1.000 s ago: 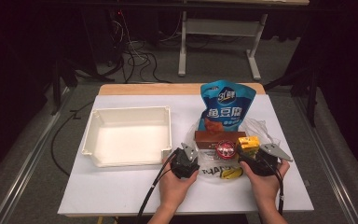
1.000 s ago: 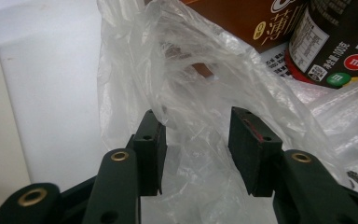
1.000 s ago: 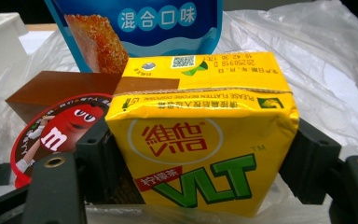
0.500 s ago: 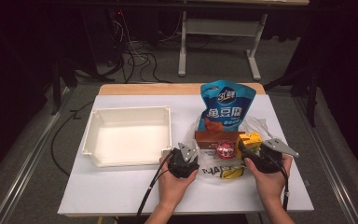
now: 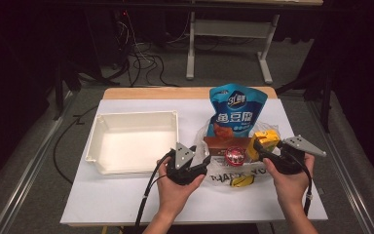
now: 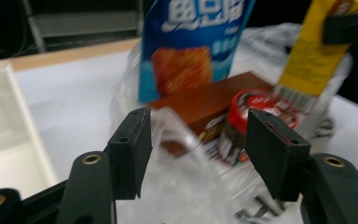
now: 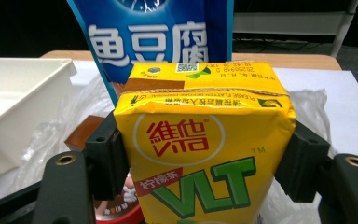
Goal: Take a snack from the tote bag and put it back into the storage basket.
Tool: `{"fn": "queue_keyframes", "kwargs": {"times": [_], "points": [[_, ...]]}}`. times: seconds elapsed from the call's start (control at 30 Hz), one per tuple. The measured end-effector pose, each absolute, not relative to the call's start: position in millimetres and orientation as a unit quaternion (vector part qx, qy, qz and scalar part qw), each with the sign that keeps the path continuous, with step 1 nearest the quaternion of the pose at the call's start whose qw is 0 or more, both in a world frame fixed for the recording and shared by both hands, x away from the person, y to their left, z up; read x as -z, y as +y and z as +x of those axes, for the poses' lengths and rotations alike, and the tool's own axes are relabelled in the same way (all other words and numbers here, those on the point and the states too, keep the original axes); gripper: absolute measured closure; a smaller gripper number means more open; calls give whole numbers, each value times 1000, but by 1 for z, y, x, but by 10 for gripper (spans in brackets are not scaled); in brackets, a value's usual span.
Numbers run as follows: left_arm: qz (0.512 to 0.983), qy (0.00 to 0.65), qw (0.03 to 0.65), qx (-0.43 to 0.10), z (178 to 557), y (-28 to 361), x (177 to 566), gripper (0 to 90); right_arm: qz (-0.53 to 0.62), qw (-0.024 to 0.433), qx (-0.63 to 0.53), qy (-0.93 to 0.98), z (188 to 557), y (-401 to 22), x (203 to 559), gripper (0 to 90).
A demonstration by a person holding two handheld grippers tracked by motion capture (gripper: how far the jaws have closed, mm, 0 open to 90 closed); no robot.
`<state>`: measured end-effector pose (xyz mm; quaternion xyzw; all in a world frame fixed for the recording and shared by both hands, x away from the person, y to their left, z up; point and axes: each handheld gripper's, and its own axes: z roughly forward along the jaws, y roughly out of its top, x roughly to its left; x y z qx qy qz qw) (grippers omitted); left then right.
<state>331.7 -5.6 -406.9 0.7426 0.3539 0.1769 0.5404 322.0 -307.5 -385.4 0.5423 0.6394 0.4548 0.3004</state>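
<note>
Right gripper (image 7: 200, 154) is clamped on the yellow drink carton with green letters (image 7: 205, 144). Its two black jaws press on the carton's sides, and I hold the carton upright, just above the crinkly clear plastic bag (image 5: 224, 171) on the white table (image 5: 126, 200).

My left gripper (image 6: 193, 149) has just been opening its jaws. They stand apart, with a loose fold of the clear bag between them, but the pads do not pinch it.

Beside the carton sit a small red-lidded cup (image 5: 234, 156), a brown box (image 5: 224, 145) and a tall blue snack pouch (image 5: 236, 109). A white plastic tray (image 5: 131, 117) lies near my left hand (image 5: 174, 192).
</note>
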Motion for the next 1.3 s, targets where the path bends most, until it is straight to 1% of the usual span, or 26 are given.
{"fn": "queue_keyframes", "kwargs": {"times": [0.03,0.07,0.13,0.17,0.3,0.33,0.43,0.67,0.93,1.13,1.2,1.23,1.3], "points": [[750,336,546,-165,333,-14,405,385,540,302,-454,642,322,-307,382,312],[750,336,546,-165,333,-14,405,374,540,302,-454,642,322,-307,382,312],[761,314,545,-158,334,-25,404,361,539,303,-453,642,321,-306,380,313],[772,294,543,-151,336,-37,405,346,539,301,-458,640,321,-307,378,314],[790,266,536,-131,341,-56,411,339,537,295,-465,639,320,-307,377,314],[796,259,532,-126,343,-62,412,326,535,295,-464,641,320,-306,376,314],[804,244,531,-110,348,-82,417,299,528,293,-467,646,318,-302,375,314],[803,245,534,-102,354,-102,414,293,516,287,-475,652,315,-296,371,314],[806,237,533,-103,357,-107,407,285,502,281,-488,657,309,-290,362,314],[803,232,538,-104,357,-107,403,300,494,270,-494,662,308,-285,361,314],[802,234,540,-108,357,-107,402,322,490,266,-497,665,308,-283,361,313],[802,235,538,-110,357,-107,402,349,489,262,-499,666,308,-282,361,313],[801,233,542,-107,357,-105,402,377,486,252,-503,669,308,-281,361,313]]}}
